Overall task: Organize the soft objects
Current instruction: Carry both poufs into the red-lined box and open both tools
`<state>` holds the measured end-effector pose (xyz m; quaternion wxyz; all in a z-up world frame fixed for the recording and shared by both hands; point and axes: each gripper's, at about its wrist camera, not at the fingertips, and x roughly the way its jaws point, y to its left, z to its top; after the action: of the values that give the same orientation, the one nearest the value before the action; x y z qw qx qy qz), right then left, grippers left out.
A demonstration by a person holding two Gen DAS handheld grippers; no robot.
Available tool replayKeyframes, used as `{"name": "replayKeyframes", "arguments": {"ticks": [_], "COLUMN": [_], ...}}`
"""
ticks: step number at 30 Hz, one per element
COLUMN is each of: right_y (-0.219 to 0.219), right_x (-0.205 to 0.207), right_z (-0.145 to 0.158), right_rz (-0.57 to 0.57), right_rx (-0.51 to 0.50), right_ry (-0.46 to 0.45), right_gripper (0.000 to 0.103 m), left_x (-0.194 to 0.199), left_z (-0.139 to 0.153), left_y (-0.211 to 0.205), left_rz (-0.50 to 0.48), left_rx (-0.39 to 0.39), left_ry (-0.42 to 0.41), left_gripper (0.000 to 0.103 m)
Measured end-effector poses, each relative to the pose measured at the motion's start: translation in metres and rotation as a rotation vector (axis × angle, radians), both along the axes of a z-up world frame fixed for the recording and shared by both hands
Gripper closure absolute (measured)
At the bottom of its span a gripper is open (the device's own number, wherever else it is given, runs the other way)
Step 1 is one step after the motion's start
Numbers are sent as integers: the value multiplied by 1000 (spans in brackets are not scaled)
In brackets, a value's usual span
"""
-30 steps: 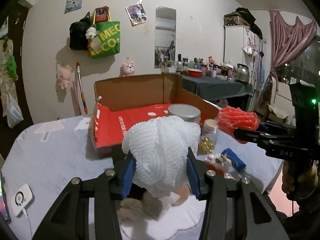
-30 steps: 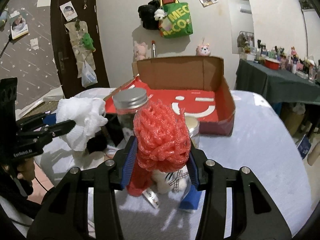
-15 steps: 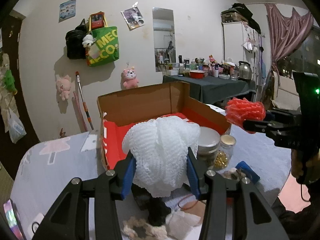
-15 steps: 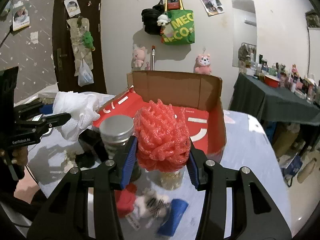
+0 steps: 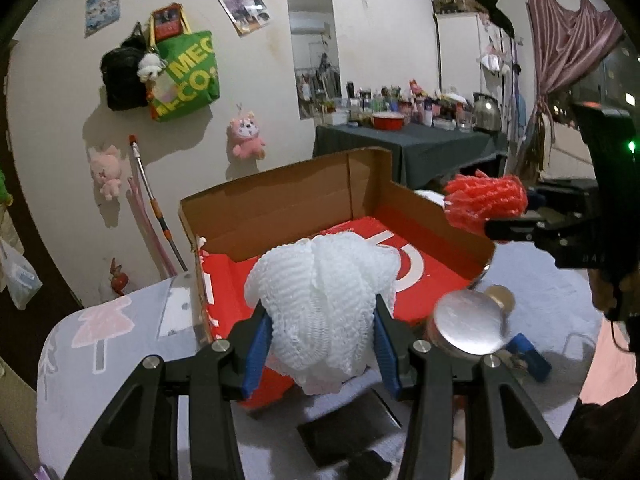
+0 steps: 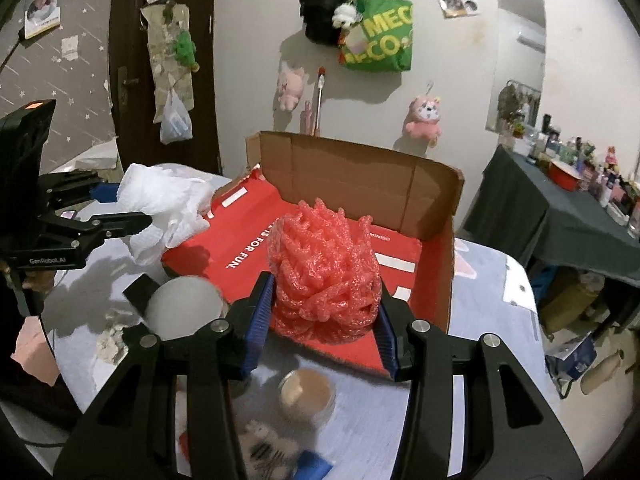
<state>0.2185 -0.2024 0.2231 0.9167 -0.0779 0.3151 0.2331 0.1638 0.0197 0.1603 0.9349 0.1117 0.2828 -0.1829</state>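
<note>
Jaws on your left gripper [image 5: 322,344] are pressed against a white mesh puff [image 5: 324,308], which bulges up between the blue pads [image 5: 258,344]. Your right gripper [image 6: 324,328] likewise squeezes a red mesh puff [image 6: 326,276] between its pads. You hold both puffs in the air near the front edge of the open cardboard box [image 6: 360,184] with the red lining, which sits on the pale table [image 5: 120,360]. From the left wrist view, the red puff hangs at the box's right wall. A silver-lidded jar [image 5: 466,330] and a smaller jar [image 6: 308,394] stand just in front of the box.
</note>
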Motion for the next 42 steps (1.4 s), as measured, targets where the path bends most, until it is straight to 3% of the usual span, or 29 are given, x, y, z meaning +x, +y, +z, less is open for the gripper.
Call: {"name": "replayKeyframes", "arguments": {"ticks": [12,23,31,42], "right_y": [23,47,47,47], "right_x": [124,215,247,247], "right_z": [-26,-80,-108,-111], "right_rz": [-11,-75,-114,-113], "right_rx": [-70,-166,-184,-184], "right_ry": [191,342,415,409], "right_gripper": [59,59,59,55], "left_x": [111,187,221,217], "left_z": [-21,-54,-80,-85], "left_y": [-18,-39,-42,-44], "left_rz": [-14,12,57,56], "left_rx": [81,117,149,188], "left_ry": [124,196,253,221], "left_gripper": [54,54,53,44]}}
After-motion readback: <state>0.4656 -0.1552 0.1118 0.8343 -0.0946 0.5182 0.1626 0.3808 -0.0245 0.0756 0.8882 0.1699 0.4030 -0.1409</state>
